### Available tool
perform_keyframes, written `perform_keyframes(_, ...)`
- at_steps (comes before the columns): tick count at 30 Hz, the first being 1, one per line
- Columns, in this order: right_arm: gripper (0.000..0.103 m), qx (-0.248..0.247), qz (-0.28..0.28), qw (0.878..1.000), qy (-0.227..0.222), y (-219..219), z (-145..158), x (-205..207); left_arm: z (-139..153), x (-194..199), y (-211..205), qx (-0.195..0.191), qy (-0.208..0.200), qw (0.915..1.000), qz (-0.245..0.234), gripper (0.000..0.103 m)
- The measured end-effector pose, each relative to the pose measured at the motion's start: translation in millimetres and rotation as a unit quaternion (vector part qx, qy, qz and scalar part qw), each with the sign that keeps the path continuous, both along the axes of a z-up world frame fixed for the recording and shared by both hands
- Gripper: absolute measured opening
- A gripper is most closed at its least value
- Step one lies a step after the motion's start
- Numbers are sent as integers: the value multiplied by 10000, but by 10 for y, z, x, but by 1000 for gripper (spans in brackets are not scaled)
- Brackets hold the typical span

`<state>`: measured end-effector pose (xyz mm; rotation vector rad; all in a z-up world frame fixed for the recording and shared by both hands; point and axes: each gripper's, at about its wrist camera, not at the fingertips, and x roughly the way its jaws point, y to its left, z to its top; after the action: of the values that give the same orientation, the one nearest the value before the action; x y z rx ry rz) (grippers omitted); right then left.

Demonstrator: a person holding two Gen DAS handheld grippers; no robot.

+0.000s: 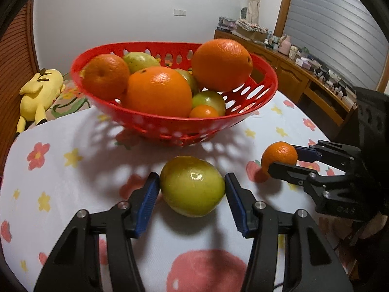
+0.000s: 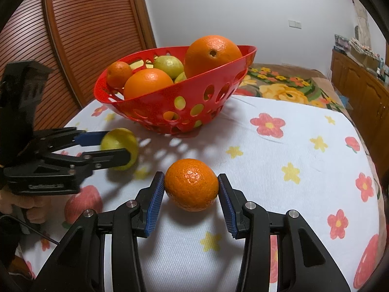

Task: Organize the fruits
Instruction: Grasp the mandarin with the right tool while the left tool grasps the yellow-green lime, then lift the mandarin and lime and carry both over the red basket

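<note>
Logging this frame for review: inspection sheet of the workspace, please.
Surface: table under a white flowered cloth.
Job's things: red basket holding oranges and green fruit; green fruit and small orange on the cloth.
Clutter: yellow plush toy beyond the table.
Grippers: left tongs around the green fruit, left pad touching, small gap at the right; right tongs shut on the small orange.
Cables: thin black cable by the person's hand.
Surroundings: slatted wooden door, crowded sideboard, bed.
</note>
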<state>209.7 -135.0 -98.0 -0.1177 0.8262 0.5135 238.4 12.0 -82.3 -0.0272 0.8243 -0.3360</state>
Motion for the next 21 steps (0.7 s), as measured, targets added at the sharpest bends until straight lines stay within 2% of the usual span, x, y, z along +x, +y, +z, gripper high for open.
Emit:
perform_keyframes(12,44,-97,31,9999,-42,21,9,-10,335,-278,267,-219,-479,9983,241,54)
perform_keyframes(15,44,-8,83,9999,-80,29,86,-31,464,-297,329,-272,-613,9974,253,54)
perform_keyframes(21,44,176,208,9989,-377,32,433,-87,684,-325,407,-219,-889,9952,345,54)
